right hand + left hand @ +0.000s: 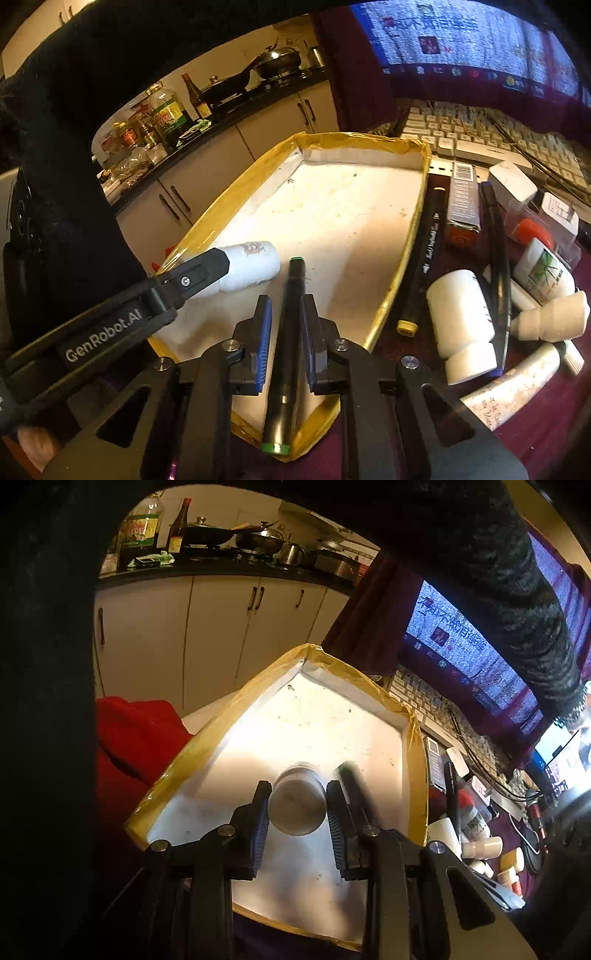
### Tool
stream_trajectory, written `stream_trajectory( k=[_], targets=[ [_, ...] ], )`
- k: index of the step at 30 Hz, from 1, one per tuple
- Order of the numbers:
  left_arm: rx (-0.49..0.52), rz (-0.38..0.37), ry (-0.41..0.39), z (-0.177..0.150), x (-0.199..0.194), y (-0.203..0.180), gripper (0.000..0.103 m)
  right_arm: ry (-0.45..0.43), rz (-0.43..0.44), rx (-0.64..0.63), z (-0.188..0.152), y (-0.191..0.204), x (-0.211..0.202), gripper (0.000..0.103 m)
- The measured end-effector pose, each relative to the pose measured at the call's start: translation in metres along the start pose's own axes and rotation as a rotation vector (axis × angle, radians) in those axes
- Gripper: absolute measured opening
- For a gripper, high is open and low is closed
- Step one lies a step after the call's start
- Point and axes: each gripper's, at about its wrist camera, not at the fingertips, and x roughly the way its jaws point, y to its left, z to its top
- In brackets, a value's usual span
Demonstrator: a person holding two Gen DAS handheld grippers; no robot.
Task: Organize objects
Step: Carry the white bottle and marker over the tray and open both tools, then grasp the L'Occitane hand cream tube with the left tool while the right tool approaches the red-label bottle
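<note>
A shallow white tray with yellow-taped rim point(221, 716) point(402, 273) lies on the dark red desk. My left gripper point(297, 808) is shut on a small white bottle point(297, 805), held over the tray; the bottle also shows in the right wrist view point(251, 266) with the left finger point(199, 269) on it. My right gripper point(286, 314) is shut on a black marker with green ends point(288, 350), held over the tray's near end. The marker's tip shows blurred in the left wrist view point(351, 775).
Right of the tray lie a yellow-capped black marker point(424, 258), a white bottle point(461, 321), a black pen point(498, 266), a brown carton point(461, 199) and several small bottles. A keyboard point(480, 129) and monitor point(480, 40) sit behind. Red cloth point(140, 738) lies left.
</note>
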Motion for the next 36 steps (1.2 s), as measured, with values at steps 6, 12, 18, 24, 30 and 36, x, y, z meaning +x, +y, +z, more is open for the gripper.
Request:
stream_trajectory(
  k=[6, 12, 18, 24, 30, 36],
  targets=[
    [-0.035, -0.046, 0.003, 0.001, -0.001, 0.002, 0.049, -0.044, -0.002, 0.047, -0.006, -0.014, -0.027, 0.037],
    [0.032, -0.095, -0.034, -0.005, -0.018, -0.018, 0.066, -0.104, -0.012, 0.027, -0.039, -0.034, -0.081, 0.042],
    [0.180, -0.159, -0.050, -0.030, -0.038, -0.063, 0.069, -0.145, -0.078, 0.094, -0.079, -0.074, -0.130, 0.042],
    [0.332, -0.240, -0.034, -0.059, -0.047, -0.116, 0.070, -0.178, -0.196, 0.162, -0.095, -0.111, -0.167, 0.042],
    [0.419, -0.257, -0.003, -0.080, -0.044, -0.143, 0.070, -0.207, -0.241, 0.215, -0.102, -0.135, -0.183, 0.042],
    [0.445, -0.256, 0.042, -0.095, -0.038, -0.149, 0.070, -0.203, -0.320, 0.212, -0.103, -0.140, -0.181, 0.042]
  ],
)
